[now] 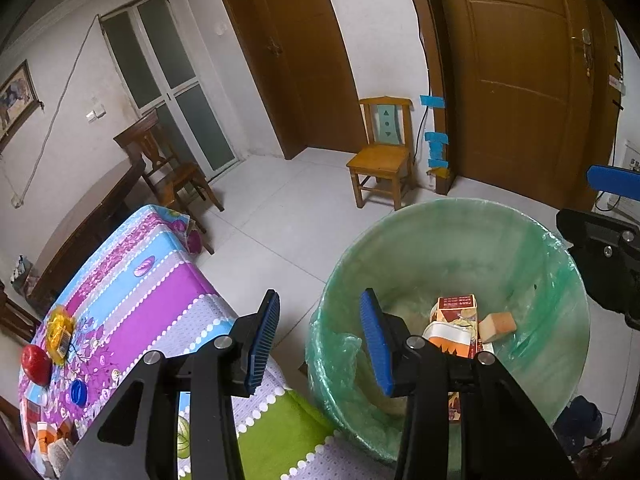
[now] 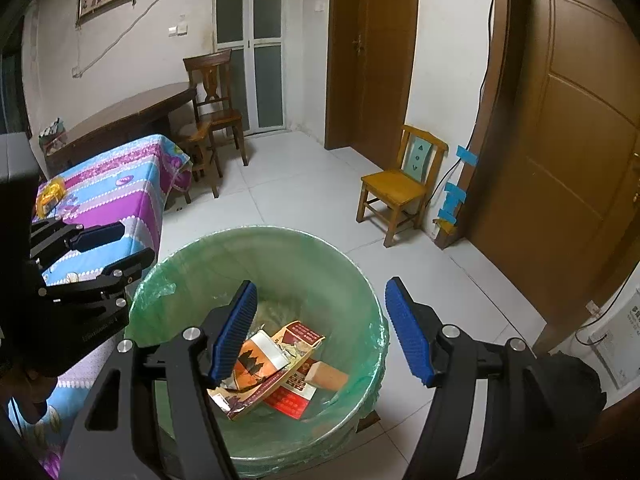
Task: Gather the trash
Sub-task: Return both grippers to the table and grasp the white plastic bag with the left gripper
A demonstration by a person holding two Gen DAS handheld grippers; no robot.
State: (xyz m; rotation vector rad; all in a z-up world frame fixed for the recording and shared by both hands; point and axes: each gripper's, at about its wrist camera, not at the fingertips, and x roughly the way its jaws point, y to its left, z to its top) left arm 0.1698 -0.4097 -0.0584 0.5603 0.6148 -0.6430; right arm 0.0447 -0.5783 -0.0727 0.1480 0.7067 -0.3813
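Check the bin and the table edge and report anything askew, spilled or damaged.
Nothing is spilled. The bin liner is bunched and crumpled on the rim at the table side, and in the bin the cartons are torn and flattened, as trash would be. Both the left claw and right claw are open and empty.

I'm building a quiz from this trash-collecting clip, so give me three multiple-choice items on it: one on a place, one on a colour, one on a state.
1. Where is the red-and-orange carton?
A. on the table
B. inside the bin
C. on the small chair

2. What colour is the bin liner?
A. green
B. black
C. white

3. How is the right gripper?
A. shut on a carton
B. shut on nothing
C. open, holding nothing

Answers:
1 B, it lies at the bin's bottom.
2 A, translucent green plastic folds over the rim.
3 C, its blue pads stand apart above the bin with nothing between.
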